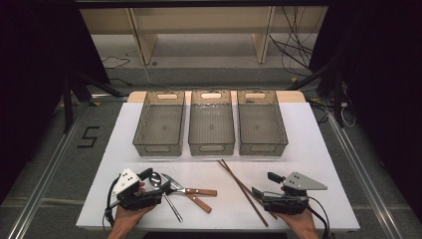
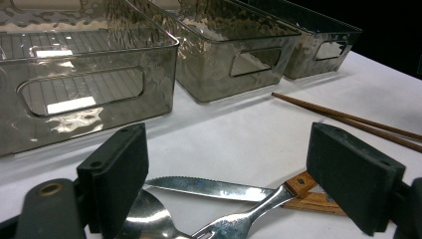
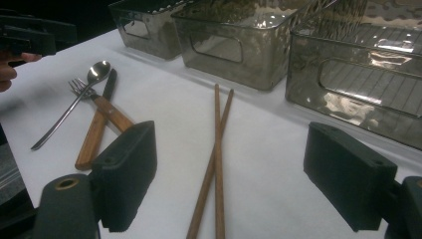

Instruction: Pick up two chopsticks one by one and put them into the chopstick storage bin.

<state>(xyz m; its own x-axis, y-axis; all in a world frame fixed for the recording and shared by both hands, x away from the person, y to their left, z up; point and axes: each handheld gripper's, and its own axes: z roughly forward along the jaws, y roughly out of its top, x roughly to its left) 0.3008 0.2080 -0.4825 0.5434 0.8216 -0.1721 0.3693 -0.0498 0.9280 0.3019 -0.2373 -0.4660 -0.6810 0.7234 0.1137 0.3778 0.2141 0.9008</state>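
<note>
A metal spoon (image 1: pixel 155 178), a knife (image 1: pixel 201 191) and a fork (image 1: pixel 198 202), both wooden-handled, lie crossed at the table's front left. My left gripper (image 1: pixel 157 180) is open right at their heads. In the left gripper view its jaws (image 2: pixel 234 169) stand wide apart around the knife blade (image 2: pixel 199 186), fork (image 2: pixel 234 224) and spoon bowl (image 2: pixel 144 219). A pair of brown chopsticks (image 1: pixel 244 189) lies diagonally at front centre. My right gripper (image 1: pixel 264 184) is open beside them, and the chopsticks (image 3: pixel 216 149) run between its jaws (image 3: pixel 236 172) without being touched.
Three smoky clear bins stand in a row across the back of the white table (image 1: pixel 318 164): left bin (image 1: pixel 158 148), middle bin (image 1: pixel 211 148), right bin (image 1: pixel 263 148). All look empty. Bare tabletop lies between bins and utensils. The floor drops off past every edge.
</note>
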